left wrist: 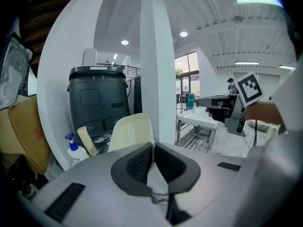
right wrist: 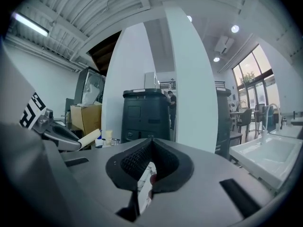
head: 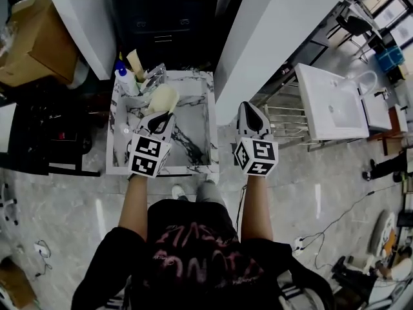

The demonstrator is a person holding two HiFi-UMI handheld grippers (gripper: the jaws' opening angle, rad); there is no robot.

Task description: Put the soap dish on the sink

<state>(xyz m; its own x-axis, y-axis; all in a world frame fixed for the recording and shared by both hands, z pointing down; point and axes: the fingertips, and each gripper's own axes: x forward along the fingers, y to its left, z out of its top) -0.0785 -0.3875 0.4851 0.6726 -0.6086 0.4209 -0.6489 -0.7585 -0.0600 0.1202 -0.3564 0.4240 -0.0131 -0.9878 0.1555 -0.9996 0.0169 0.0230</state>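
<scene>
marble sink top | pump bottle, beige block — back-left corner

Pump bottle, cardboard box, dark bin

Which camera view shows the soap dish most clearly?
The left gripper view: the dish stands large and close, held in the left claw. The head view shows it small from above, over the sink. The right gripper view shows only its edge, far left.
</scene>
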